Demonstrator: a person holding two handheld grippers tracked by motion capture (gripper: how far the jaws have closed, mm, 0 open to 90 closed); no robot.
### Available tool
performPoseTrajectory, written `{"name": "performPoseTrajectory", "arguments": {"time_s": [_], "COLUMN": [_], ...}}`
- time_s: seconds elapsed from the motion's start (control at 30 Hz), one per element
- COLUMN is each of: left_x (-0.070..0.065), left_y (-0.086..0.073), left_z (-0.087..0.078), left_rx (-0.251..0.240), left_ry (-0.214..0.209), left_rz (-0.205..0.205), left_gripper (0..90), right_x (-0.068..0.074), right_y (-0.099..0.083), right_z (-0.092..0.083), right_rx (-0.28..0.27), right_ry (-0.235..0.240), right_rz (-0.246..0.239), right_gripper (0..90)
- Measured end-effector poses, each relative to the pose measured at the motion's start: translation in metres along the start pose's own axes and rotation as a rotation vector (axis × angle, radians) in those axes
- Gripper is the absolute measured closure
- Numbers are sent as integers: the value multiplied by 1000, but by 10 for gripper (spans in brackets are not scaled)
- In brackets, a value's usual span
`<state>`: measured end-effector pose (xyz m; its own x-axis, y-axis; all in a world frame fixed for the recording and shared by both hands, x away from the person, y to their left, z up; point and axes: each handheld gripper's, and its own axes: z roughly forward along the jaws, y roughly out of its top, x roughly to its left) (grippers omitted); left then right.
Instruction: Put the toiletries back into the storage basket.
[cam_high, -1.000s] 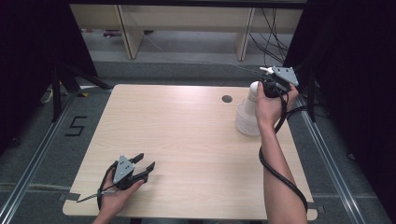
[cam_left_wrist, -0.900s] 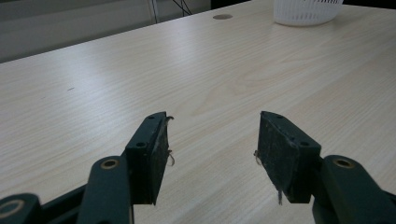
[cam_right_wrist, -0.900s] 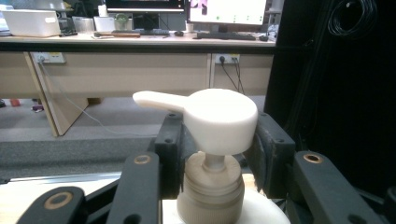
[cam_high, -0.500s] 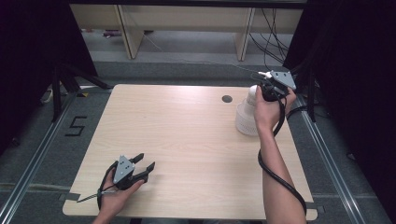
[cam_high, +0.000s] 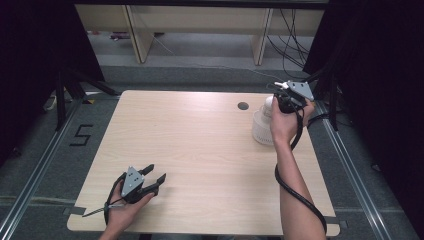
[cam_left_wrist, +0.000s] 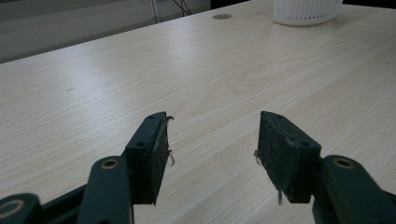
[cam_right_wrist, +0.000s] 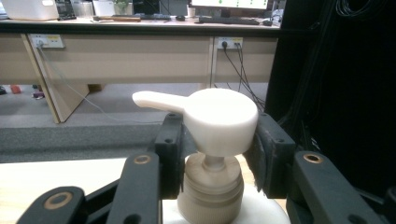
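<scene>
Right gripper view: the right gripper (cam_right_wrist: 212, 154) is being held around the white pump bottle (cam_right_wrist: 212, 186), its jaws pinching the round pump head (cam_right_wrist: 219, 123) from both sides, spout pointing left in that view. High view: the bottle (cam_high: 262, 125) is being kept upright at the far right of the table (cam_high: 200, 150), near the small round hole (cam_high: 243, 106), with the right gripper (cam_high: 280, 102) over its top. The left gripper (cam_high: 152, 176) is being rested at the near left corner, well apart from the bottle, jaws spread with nothing between them (same in the left gripper view (cam_left_wrist: 212, 140)). Judged step: the pump is being gripped, probably for lifting or turning. For doing it well, the pads are best being kept square on the head's rim, not on the thin stem beneath; any pull is best being made straight up so the base is not being tipped, and the squeeze is best being kept steady since the smooth plastic could be slipping.
</scene>
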<state>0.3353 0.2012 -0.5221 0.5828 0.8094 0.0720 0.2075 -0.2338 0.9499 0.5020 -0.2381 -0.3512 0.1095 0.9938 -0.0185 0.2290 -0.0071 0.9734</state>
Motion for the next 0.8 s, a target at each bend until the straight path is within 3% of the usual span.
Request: {"name": "performPoseTrajectory", "arguments": {"time_s": [0.57,0.63,0.8], "left_x": [0,0,0], "left_y": [0,0,0], "left_z": [-1,0,-1], "left_rx": [7,-1,10], "left_ry": [5,-1,4], "left_rz": [-1,-1,5], "left_gripper": [431,431,431], "right_x": [3,2,2], "right_y": [-5,-6,-6], "right_z": [0,0,-1], "right_rx": [14,8,10], "right_ry": [4,8,9], "right_rz": [8,-19,-11], "right_gripper": [601,600,599]}}
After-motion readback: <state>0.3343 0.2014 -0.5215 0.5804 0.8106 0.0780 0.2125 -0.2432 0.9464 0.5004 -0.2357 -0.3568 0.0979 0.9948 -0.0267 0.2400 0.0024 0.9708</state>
